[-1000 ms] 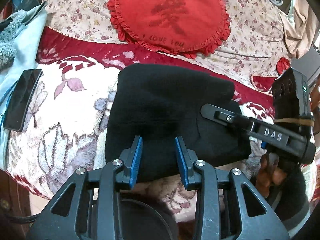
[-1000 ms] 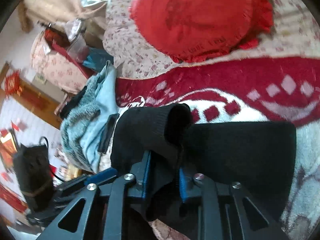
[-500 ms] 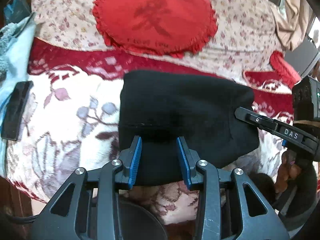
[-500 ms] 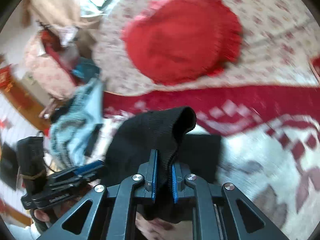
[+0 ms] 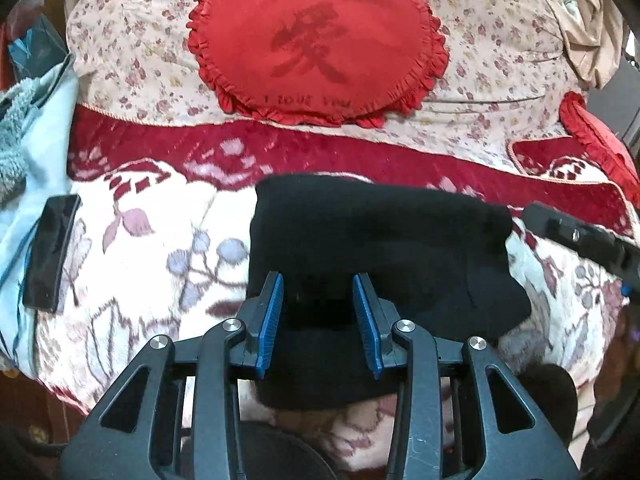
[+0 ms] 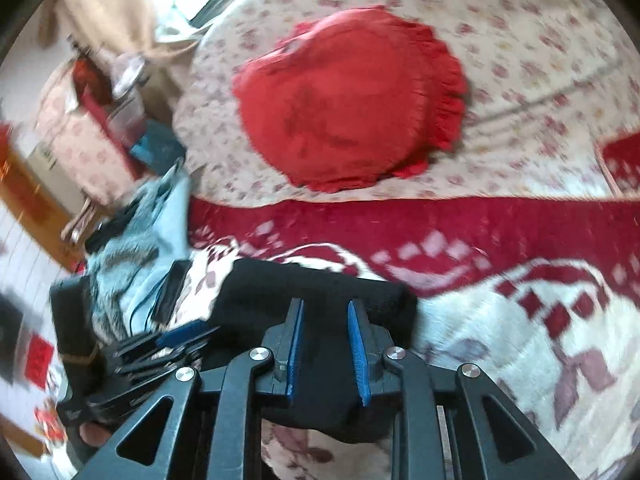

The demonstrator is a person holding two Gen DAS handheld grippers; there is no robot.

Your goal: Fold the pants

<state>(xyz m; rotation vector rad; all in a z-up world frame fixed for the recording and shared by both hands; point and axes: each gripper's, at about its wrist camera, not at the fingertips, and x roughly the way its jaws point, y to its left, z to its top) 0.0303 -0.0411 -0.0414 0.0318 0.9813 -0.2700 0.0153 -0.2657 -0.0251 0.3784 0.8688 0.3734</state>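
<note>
The black pants (image 5: 384,248) lie folded into a compact rectangle on the floral blanket (image 5: 160,240). My left gripper (image 5: 318,292) hovers over their near edge, jaws open, nothing between the pads. The right gripper's body (image 5: 580,236) shows at the right edge of the left wrist view. In the right wrist view the pants (image 6: 312,300) lie flat under my right gripper (image 6: 324,320), which is open and empty. The left gripper (image 6: 160,352) shows low on the left there.
A red heart-shaped cushion (image 5: 316,44) lies on the flowered quilt behind the pants. A black phone (image 5: 50,252) rests on pale blue fabric (image 5: 36,128) at the left. Another red cushion (image 5: 600,140) sits at the far right. Furniture and clutter (image 6: 100,100) stand beyond the bed.
My right gripper let go of the black fold it held raised; the fold now lies flat on the pants. The right gripper opened and drew back to the right. The left gripper stayed open.
</note>
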